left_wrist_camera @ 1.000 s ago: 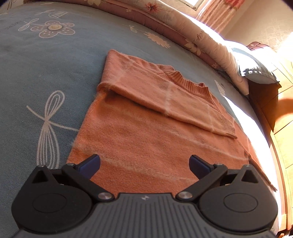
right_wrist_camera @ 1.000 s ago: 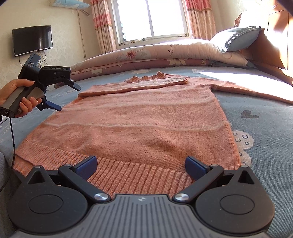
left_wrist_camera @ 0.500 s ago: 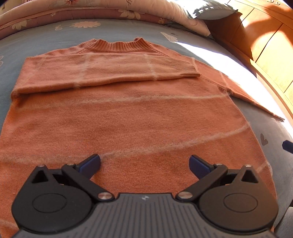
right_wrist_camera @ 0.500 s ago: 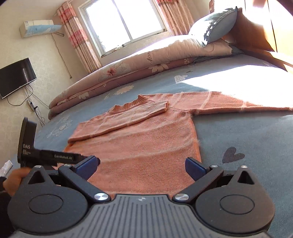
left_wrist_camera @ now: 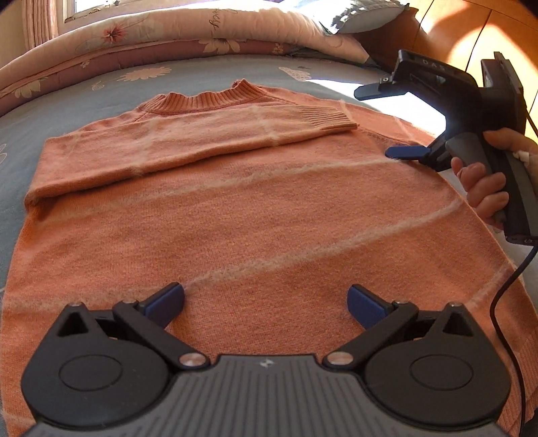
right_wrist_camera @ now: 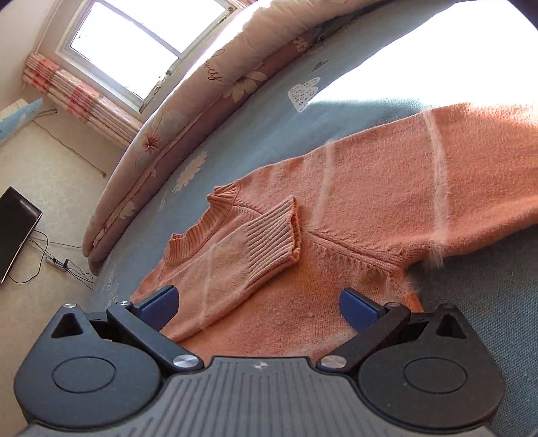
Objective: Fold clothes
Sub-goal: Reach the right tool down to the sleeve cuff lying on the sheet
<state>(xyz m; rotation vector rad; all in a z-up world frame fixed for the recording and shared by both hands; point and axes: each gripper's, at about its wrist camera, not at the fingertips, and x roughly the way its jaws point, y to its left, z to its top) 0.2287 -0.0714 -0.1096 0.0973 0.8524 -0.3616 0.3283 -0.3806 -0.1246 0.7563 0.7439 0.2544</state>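
An orange knit sweater (left_wrist_camera: 255,215) lies flat on the blue bedspread, collar toward the far side. One sleeve (left_wrist_camera: 188,141) is folded across the chest, its ribbed cuff (right_wrist_camera: 272,235) near the collar. The other sleeve (right_wrist_camera: 447,188) stretches out straight to the right into sunlight. My left gripper (left_wrist_camera: 265,302) hovers open over the sweater's lower body, nothing between its fingers. My right gripper (right_wrist_camera: 259,304) is open above the shoulder and armpit of the outstretched sleeve. The left wrist view shows the right gripper (left_wrist_camera: 383,119) from the side, held by a hand (left_wrist_camera: 484,188) at the sweater's right edge.
A rolled floral quilt (left_wrist_camera: 188,37) runs along the far side of the bed, with a grey pillow (left_wrist_camera: 366,13) and wooden headboard (left_wrist_camera: 470,43) at the right. A window (right_wrist_camera: 134,43), curtains, a television (right_wrist_camera: 15,232) and a power strip (right_wrist_camera: 57,264) are beyond the bed.
The right gripper has moved up from the hem to the sweater's right shoulder and tilted. The left gripper has swung round to face the collar over the lower body. Both stayed open.
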